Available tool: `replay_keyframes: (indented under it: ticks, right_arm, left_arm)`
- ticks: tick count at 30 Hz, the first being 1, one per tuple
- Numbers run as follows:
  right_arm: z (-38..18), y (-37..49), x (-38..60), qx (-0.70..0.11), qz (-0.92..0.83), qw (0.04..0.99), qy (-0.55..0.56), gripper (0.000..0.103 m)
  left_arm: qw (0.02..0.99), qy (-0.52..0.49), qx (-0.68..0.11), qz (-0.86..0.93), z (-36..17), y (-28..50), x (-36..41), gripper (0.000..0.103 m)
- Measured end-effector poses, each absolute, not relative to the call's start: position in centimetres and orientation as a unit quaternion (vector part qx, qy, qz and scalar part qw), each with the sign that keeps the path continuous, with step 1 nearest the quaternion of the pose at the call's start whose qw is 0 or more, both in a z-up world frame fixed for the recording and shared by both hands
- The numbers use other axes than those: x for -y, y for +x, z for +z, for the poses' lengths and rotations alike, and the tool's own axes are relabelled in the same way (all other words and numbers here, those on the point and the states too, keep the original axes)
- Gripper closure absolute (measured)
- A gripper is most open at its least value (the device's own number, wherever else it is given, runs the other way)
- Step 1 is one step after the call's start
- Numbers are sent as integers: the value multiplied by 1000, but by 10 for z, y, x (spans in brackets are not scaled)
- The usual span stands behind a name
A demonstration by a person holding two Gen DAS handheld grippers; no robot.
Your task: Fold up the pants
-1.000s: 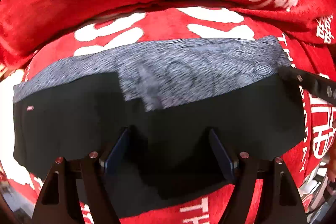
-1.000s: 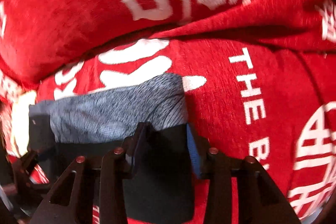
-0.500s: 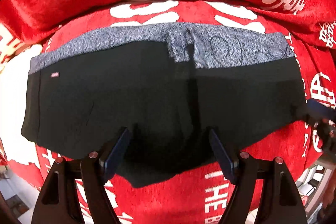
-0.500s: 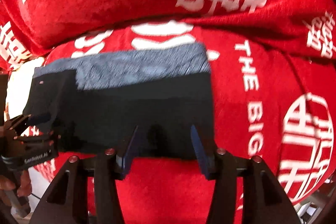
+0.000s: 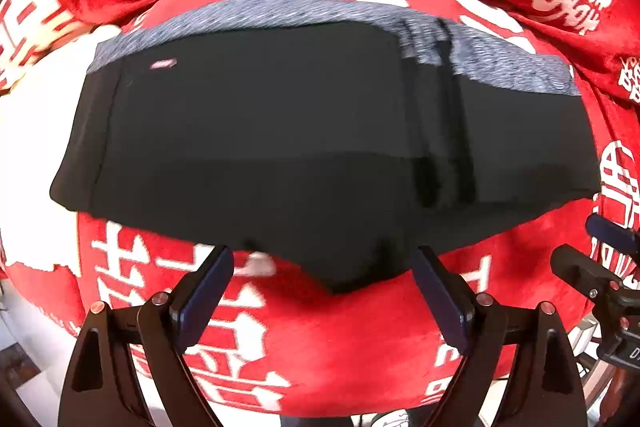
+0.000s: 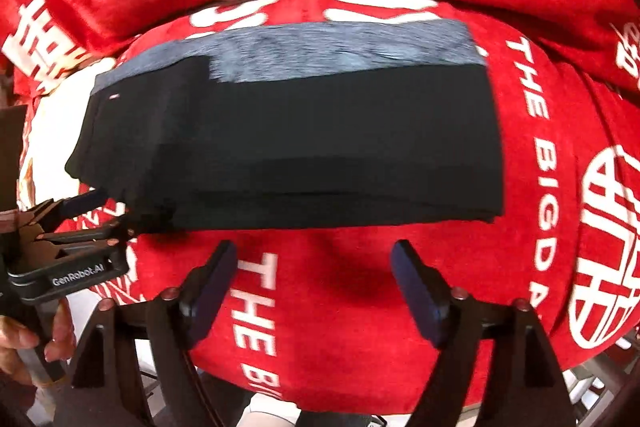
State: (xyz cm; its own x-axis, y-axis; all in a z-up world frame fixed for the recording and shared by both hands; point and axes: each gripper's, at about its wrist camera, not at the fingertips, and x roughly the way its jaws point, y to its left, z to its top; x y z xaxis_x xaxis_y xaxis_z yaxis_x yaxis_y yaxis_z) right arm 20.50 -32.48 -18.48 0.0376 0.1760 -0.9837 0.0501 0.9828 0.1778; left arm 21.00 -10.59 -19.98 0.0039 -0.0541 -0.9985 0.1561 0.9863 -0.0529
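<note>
The black pants lie folded into a broad, flat, roughly rectangular slab on the plush red blanket, which is velvety and printed with blocky white characters and letters; a band of heathered grey knit runs along the far edge of the smooth, matte black cloth, and a small pale tag sits near the far left corner; my left gripper hangs over the near hem, its jaws having just been opening and now spread wide, the dark blue pads clear of the fabric with only a dip of hem showing between them; my right gripper has likewise just been opening and stands spread over bare red pile, nothing between its pads, the pants lying just beyond its tips.
</note>
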Motion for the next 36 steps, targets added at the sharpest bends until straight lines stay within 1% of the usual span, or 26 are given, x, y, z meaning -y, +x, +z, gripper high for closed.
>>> replay_keyframes:
  ticks: [2, 3, 4, 16, 20, 27, 32, 36]
  right_arm:
    - [-184, 205, 309, -690, 45, 719, 63, 13]
    - [-184, 205, 299, -691, 48, 719, 52, 7]
    - [-185, 205, 292, -694, 54, 717, 47, 5]
    - [-202, 206, 217, -732, 83, 676, 9, 5]
    - [-204, 205, 197, -736, 91, 671, -4, 5]
    - [-209, 209, 176, -744, 101, 660, -14, 5]
    - [-213, 211, 173, -746, 100, 658, -8, 5]
    - [-220, 209, 171, -751, 100, 653, -2, 5]
  left_arm:
    - [707, 32, -703, -68, -201, 207, 92, 12]
    - [706, 29, -705, -65, -203, 206, 84, 12]
    - [705, 24, -706, -62, -204, 204, 75, 12]
    - [694, -42, -719, -17, -220, 192, -14, 12]
    - [684, -80, -725, -15, -227, 191, -40, 12]
    - [716, -145, -683, 7, -216, 205, -101, 12]
    - [716, -203, -667, 24, -218, 224, -143, 12]
    - [708, -215, -673, 21, -225, 230, -145, 12]
